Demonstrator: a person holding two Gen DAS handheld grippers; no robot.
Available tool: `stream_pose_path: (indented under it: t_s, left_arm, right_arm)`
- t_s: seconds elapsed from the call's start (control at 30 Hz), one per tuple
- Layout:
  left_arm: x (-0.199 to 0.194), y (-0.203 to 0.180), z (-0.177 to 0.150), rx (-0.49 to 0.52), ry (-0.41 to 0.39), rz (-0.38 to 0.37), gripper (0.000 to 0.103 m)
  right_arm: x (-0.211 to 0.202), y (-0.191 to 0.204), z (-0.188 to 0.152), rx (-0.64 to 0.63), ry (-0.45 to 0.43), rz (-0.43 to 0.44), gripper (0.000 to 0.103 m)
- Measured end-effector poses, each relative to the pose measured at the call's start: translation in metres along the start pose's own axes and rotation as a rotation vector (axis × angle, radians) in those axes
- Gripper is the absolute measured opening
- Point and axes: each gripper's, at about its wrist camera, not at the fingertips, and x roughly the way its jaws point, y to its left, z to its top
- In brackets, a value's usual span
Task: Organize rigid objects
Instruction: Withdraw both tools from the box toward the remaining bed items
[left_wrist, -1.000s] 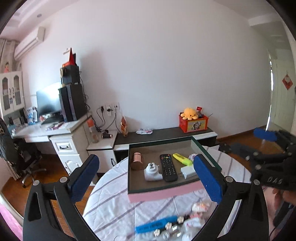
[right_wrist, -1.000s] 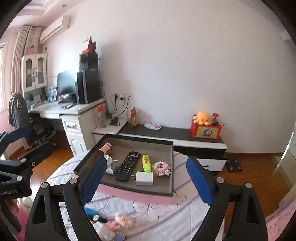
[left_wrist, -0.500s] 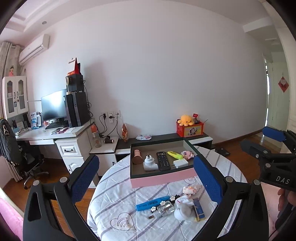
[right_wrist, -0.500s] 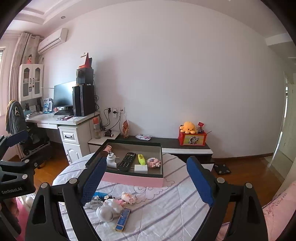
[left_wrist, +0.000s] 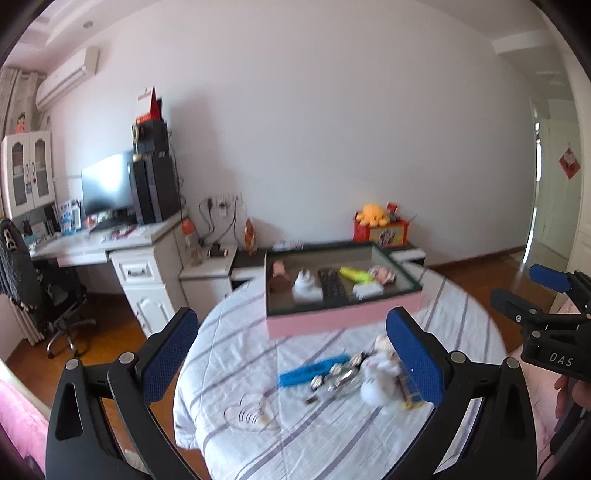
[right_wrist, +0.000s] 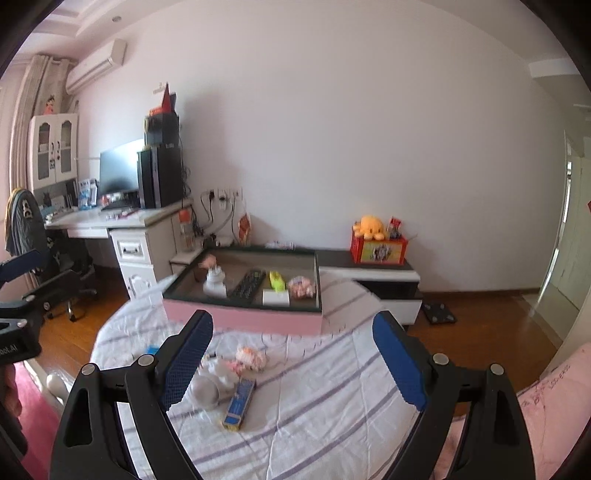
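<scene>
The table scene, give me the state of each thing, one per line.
Left hand-held gripper: open, empty.
Right hand-held gripper: open, empty.
Pink tray: on the table, partly filled.
Remote: lying flat inside the tray.
Yellow highlighter: lying inside the tray.
Blue box: lying loose on the striped cloth, outside the tray.

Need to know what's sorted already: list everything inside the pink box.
Inside the pink box: a brown roll, white plug adapter, black remote, yellow highlighter, white charger block and a pink patterned item. The near wall hides the floor strip behind it.
</scene>
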Motion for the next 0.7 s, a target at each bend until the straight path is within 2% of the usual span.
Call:
stream_pose_path:
  t_s: [0.37,0.5,0.7]
  left_arm:
    - [0.064,0.011,-0.061,-0.002,0.221,-0.032,0.103]
    - [0.083,0.009,-0.076,0.006,0.280,-0.047,0.103]
    - [0.099,0.003,-0.083,0.011,0.313,-0.078,0.103]
  right_arm:
    - [0.092,0.019,-0.075,-0.033,0.288,0.025,0.090]
    - [0.110,0.026,-0.094,-0.043,0.342,0.052,0.090]
    - [0.134,0.029,-0.103,-0.056,0.389,0.072,0.089]
